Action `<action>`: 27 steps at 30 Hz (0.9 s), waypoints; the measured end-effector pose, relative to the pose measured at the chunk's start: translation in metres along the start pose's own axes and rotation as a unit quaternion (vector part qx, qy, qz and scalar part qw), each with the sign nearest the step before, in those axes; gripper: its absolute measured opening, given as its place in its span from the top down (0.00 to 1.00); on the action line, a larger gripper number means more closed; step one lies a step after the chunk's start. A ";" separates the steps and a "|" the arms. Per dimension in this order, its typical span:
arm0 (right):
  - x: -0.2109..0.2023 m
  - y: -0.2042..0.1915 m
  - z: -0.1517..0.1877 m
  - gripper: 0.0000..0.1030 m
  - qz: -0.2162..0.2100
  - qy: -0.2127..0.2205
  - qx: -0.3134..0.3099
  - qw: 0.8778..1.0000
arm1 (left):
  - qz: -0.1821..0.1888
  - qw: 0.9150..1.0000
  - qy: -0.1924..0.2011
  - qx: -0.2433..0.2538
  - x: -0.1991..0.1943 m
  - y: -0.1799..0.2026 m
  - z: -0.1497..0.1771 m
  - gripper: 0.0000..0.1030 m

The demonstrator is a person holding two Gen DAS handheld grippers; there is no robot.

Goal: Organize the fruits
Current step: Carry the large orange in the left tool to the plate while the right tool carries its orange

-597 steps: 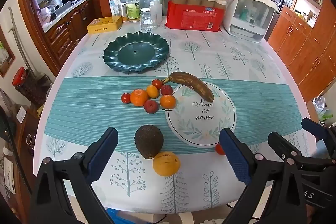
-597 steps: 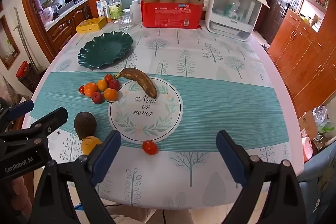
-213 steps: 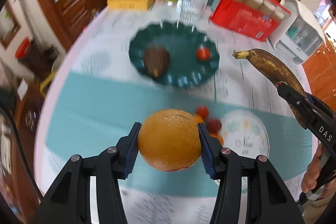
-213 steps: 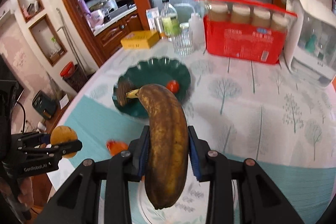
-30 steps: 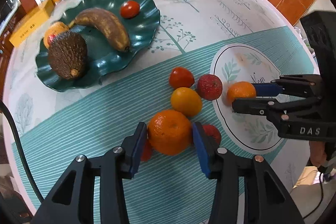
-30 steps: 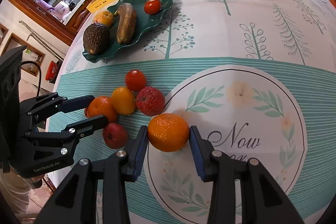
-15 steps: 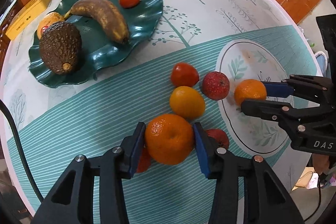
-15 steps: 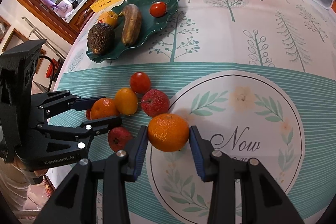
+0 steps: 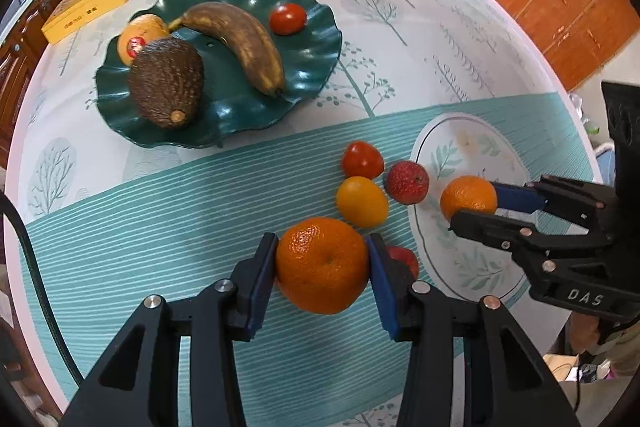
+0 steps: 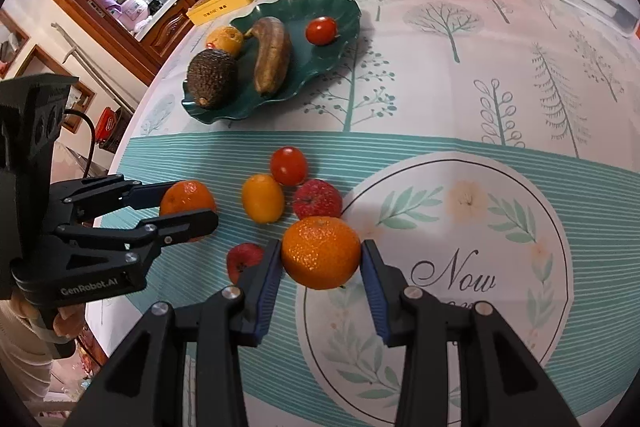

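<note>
Left gripper (image 9: 322, 265) pinches one mandarin (image 9: 322, 264), right gripper (image 10: 320, 261) pinches another mandarin (image 10: 320, 253), both likely bound for the green plate (image 9: 312, 75) already holding fruit.

Table (image 9: 460, 39), green plate (image 9: 320, 67), loose fruit (image 9: 362, 201)

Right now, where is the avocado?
The avocado lies on the green plate, at its left side in the left wrist view, beside the banana and touching the orange behind it.
</note>
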State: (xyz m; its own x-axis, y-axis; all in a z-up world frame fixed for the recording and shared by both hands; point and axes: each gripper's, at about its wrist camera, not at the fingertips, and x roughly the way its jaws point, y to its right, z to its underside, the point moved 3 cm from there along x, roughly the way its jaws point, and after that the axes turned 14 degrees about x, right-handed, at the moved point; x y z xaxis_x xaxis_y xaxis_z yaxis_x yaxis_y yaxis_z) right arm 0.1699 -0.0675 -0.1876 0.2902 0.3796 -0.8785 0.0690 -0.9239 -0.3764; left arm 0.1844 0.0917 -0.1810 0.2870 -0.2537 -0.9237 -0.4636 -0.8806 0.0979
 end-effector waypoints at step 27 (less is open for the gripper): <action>-0.116 -0.068 -0.073 0.62 -0.013 0.091 -0.089 0.992 | -0.100 0.990 0.094 -0.015 -0.162 -0.017 -0.073 0.58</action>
State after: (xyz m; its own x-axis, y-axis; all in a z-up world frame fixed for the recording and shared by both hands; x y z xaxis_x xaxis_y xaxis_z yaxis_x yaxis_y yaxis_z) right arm 0.2014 -0.0518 -0.0387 0.4527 0.4031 -0.7954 0.2408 -0.9141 -0.3262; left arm 0.2068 0.1187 -0.0066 0.5229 -0.1409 -0.8406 -0.3576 -0.9315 -0.0663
